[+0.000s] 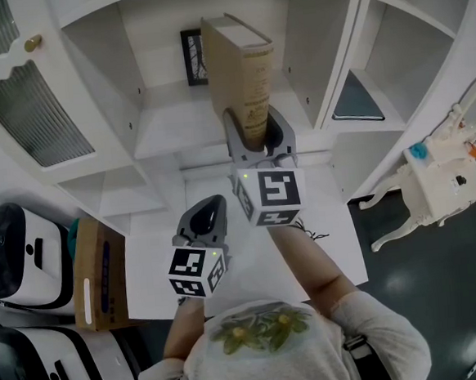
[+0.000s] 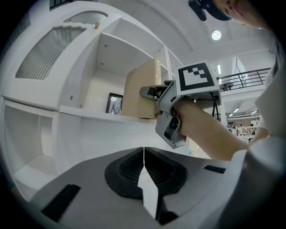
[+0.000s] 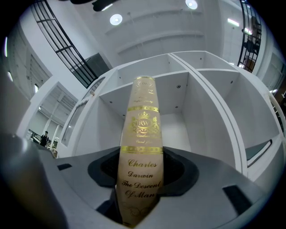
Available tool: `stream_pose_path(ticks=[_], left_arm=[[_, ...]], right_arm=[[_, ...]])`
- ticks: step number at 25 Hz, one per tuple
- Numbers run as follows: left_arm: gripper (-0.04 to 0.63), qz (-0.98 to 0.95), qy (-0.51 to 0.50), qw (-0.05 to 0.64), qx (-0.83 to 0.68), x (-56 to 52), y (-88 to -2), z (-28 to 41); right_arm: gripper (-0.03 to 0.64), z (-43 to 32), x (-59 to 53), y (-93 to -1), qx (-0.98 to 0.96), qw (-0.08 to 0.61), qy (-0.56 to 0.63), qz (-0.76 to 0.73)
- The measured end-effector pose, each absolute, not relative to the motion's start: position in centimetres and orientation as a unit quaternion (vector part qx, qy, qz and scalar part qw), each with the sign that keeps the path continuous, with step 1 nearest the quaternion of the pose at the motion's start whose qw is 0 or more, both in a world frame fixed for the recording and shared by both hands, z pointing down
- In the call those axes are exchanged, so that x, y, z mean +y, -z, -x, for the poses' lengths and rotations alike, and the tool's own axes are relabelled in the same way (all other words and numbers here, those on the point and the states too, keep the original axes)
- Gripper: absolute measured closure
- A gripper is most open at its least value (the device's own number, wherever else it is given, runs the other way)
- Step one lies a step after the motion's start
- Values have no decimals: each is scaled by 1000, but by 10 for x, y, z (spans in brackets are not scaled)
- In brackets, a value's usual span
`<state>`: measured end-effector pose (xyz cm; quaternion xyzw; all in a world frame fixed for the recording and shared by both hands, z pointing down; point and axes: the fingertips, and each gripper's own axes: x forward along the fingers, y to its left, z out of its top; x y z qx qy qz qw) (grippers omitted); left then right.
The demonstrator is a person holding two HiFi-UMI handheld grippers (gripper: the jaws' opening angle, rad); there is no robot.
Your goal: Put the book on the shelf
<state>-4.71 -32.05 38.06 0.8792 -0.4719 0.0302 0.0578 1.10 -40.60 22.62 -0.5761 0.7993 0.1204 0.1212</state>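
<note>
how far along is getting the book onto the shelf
Done: the book is picked up and clamped upright in the right hand-held gripper. In hand: it is held at the open middle compartment of the shelf; whether its bottom edge touches the board is unclear. Left: set it down fully and release it. The left hand-held gripper is shut and empty, lower down and away from the shelf.

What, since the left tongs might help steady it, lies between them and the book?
Only the right gripper, its tongs shut on the book, over bare white cabinet ledge; the head view shows this.
</note>
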Motion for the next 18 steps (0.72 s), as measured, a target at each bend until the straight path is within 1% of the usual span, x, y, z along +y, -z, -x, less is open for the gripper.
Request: stream_pose_path(ticks=[8,18], left_arm=[[563,-880,-31,55,-472,-320,-379,46],[563,-880,-33,53,-471,-315,-379,44]], right_arm=[[396,-8,-417,-228,805,108,-112,572],[394,-3,-430,-229,815,73,-96,567]])
